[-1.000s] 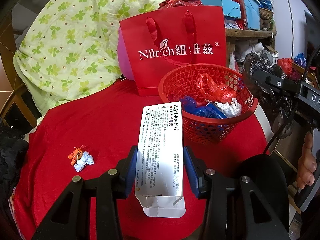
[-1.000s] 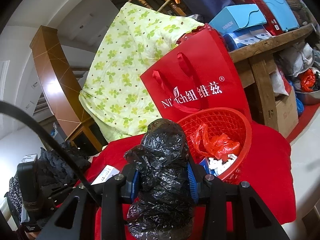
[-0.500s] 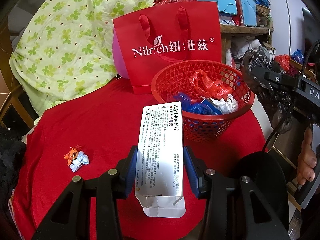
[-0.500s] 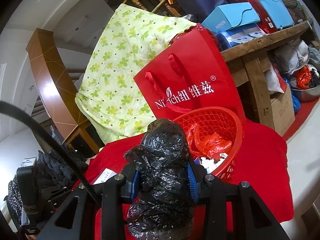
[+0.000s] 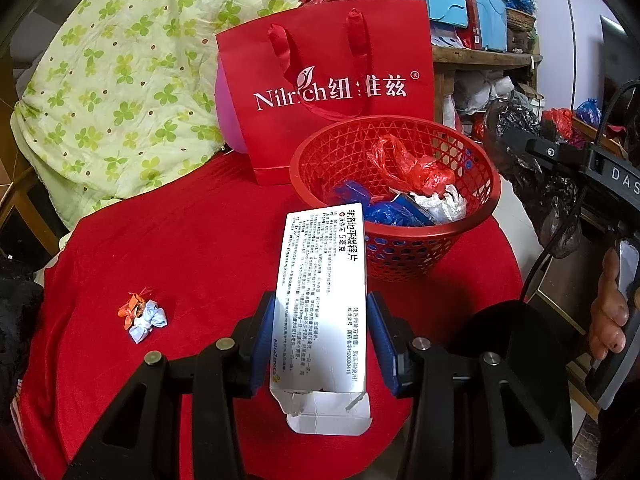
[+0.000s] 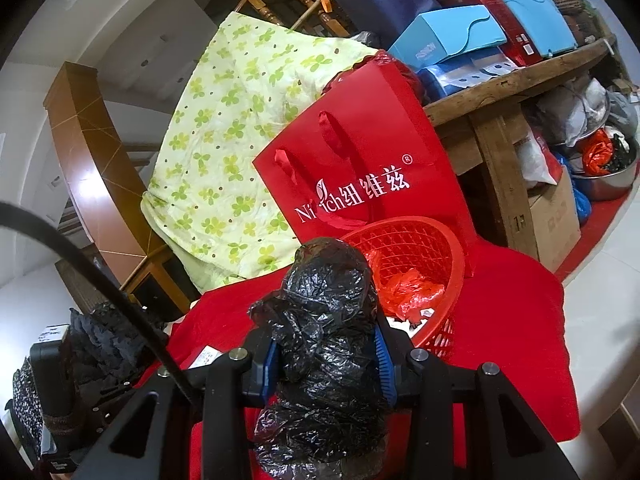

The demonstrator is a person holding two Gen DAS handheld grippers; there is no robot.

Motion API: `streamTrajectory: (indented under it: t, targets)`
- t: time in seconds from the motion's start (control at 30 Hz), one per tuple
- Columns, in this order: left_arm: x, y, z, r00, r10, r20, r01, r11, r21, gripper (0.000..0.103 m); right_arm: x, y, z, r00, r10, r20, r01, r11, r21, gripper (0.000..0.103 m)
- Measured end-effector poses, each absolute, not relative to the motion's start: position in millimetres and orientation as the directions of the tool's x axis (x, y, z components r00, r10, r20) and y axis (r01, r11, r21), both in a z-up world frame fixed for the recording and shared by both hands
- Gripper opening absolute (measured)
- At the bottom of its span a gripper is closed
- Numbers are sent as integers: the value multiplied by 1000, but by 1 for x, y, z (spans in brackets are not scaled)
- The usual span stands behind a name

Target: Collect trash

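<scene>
Broadly, the red-draped tabletop (image 5: 180, 248) serves as the sorting ground, with the basket (image 5: 472, 184) set at its far right, in front of a red bag (image 5: 320, 80), so both hands can reach it. It already holds crumpled plastic and paper, which suggests collecting is well along. The right tongs (image 6: 326, 356) are clamped on a black bag (image 6: 324, 308), held up beside the basket rim, likely for dropping in. The left tongs (image 5: 322, 336) pinch a box (image 5: 324, 292) by its long sides, raised over the cloth near the basket. A wrapper (image 5: 142, 314) lies near left, not yet collected.
</scene>
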State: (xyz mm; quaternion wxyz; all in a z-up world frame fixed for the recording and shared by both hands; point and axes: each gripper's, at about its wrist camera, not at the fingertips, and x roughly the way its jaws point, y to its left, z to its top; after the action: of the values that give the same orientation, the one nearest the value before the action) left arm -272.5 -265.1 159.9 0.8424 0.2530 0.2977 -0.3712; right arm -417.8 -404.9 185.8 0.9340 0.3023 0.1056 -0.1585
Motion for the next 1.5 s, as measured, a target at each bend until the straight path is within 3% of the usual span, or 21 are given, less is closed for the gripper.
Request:
streamTrajectory:
  t: [1.5]
  targets:
    - [-258, -265, 159, 517, -497, -697, 789, 593, 161, 47, -390, -399, 191, 931, -190, -310, 332, 793, 511, 43]
